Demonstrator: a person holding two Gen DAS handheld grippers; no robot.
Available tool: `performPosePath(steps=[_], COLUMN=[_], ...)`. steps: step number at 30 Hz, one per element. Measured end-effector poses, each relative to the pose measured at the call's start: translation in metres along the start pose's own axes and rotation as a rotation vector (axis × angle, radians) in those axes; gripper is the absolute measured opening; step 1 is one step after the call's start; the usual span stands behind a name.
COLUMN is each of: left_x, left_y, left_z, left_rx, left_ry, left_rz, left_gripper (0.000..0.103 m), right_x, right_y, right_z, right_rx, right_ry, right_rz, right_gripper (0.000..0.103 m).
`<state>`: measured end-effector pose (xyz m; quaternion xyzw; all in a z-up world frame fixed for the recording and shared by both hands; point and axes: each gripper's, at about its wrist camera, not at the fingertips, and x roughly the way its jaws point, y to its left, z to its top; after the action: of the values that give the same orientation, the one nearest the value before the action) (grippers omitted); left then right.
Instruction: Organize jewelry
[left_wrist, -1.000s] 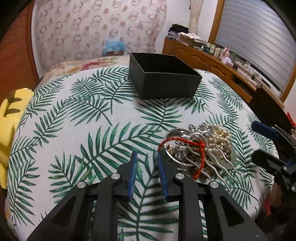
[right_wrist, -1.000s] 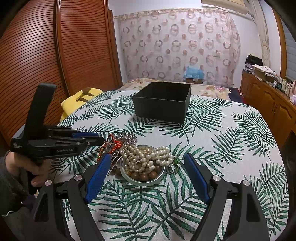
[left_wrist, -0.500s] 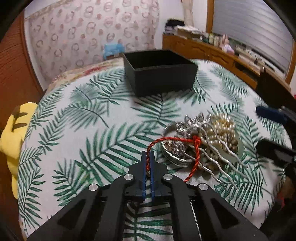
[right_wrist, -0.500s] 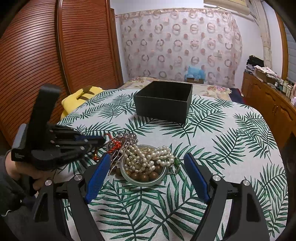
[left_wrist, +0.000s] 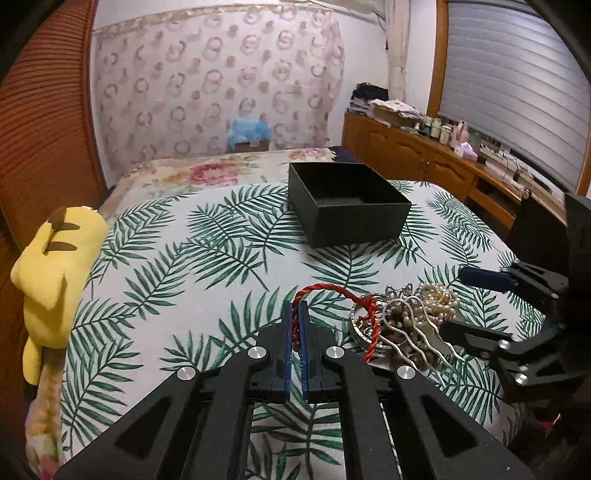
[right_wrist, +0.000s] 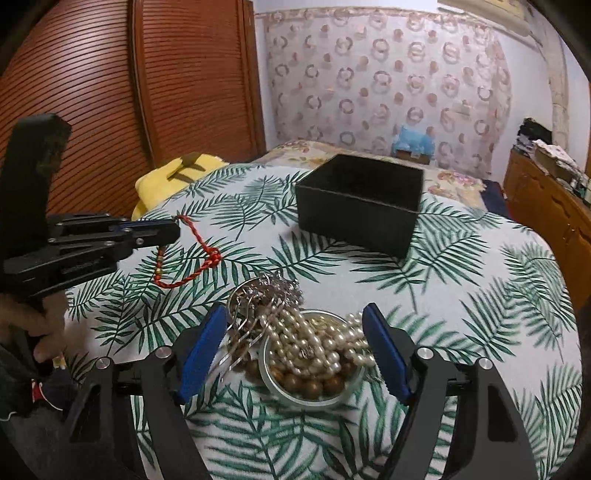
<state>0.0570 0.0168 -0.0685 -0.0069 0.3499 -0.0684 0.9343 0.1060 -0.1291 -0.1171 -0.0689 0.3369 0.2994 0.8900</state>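
My left gripper (left_wrist: 295, 306) is shut on a red twisted cord bracelet (left_wrist: 332, 290). It holds the cord above the cloth, left of the pile; in the right wrist view the red bracelet (right_wrist: 199, 258) hangs from the left gripper (right_wrist: 173, 230). A small metal bowl (right_wrist: 306, 400) holds pearls (right_wrist: 306, 339), brown beads and a silver hair comb (left_wrist: 417, 339). My right gripper (right_wrist: 293, 310) straddles the bowl; its jaws are closing, with the pads apart from the rim. In the left wrist view the right gripper (left_wrist: 453, 300) flanks the pile. An open black box (left_wrist: 354, 225) stands behind.
The round table wears a palm-leaf cloth (right_wrist: 480, 295). A yellow plush (left_wrist: 55, 266) lies at its left edge. A bed sits behind the table, a wooden dresser (left_wrist: 424, 162) runs along the right wall, and slatted wooden doors (right_wrist: 184, 92) stand on the left.
My left gripper shut on the red cord, then rose and drew it left out of the pile. My right gripper came closer to the bowl and its jaws narrowed slightly.
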Motion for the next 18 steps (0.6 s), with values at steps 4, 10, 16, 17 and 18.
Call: performPosePath(steps=[4, 10, 16, 17, 18], left_x=[0.000, 0.000, 0.002, 0.002, 0.002], left_y=[0.004, 0.007, 0.006, 0.006, 0.005], left_z=[-0.003, -0.006, -0.007, -0.007, -0.008], left_rx=[-0.006, -0.014, -0.012, -0.012, -0.012], left_ry=[0.002, 0.002, 0.002, 0.003, 0.004], left_rz=[0.002, -0.001, -0.009, -0.009, -0.010], left_gripper=[0.002, 0.002, 0.002, 0.002, 0.002], right_x=[0.014, 0.034, 0.047, 0.047, 0.047], right_y=[0.004, 0.008, 0.005, 0.005, 0.004], right_z=[0.008, 0.018, 0.019, 0.018, 0.018], right_rx=[-0.009, -0.020, -0.009, -0.009, -0.006], right_ry=[0.031, 0.076, 0.116, 0.118, 0.119], right_rz=[0.021, 0.050, 0.069, 0.066, 0.067], right_gripper=[0.076, 0.076, 0.068, 0.063, 0.057])
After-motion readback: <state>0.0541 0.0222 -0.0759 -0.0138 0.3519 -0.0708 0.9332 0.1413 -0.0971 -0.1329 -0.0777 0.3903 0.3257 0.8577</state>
